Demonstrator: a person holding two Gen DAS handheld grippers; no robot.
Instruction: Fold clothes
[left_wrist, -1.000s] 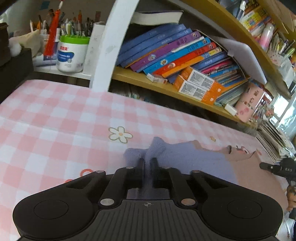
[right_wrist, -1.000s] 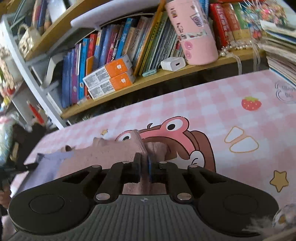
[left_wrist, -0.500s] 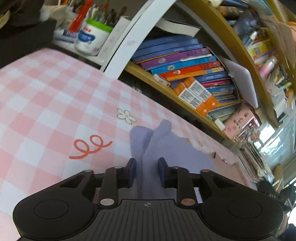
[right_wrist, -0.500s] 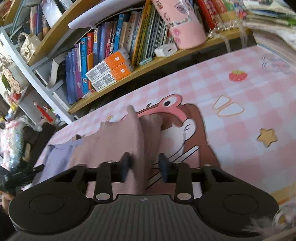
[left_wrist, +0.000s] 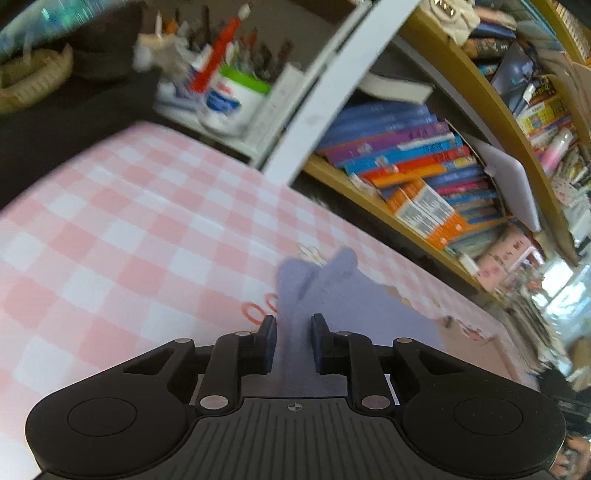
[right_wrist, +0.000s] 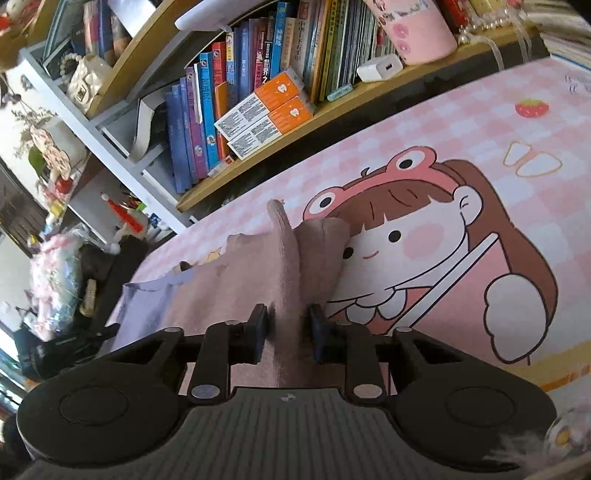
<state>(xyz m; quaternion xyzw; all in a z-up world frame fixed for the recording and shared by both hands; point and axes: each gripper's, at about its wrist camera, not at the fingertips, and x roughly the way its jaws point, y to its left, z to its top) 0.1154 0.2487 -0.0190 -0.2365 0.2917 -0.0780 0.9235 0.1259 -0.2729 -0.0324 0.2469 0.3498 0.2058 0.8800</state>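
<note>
- The garment (right_wrist: 258, 280) lies on the pink checked worktop (left_wrist: 122, 236), toward its shelf-side edge; its mauve part runs under the right gripper (right_wrist: 288, 328) and its lilac part (left_wrist: 332, 299) under the left gripper (left_wrist: 293, 338). Both sets of jaws stand apart, with cloth running between them but not pinched.
- Biggest risk, as I judge it: the mauve ridge standing up ahead of the right jaws could slump sideways, leaving a crooked crease rather than a flat layer.
- The same goes for the raised lilac corner near the flower print (left_wrist: 312, 253); loose cloth like this may spring back or bunch.
- Either gripper lifting away could drag cloth along if a fold catches on a finger (right_wrist: 258, 334), pulling the layers out of line.
- Hidden: both gripper bodies cover the near part of the garment, so its near edge and overall outline cannot be made out.
- Whether it lies in one layer or several is unclear.
- The left view is motion-blurred, so the lilac edges are soft.
</note>
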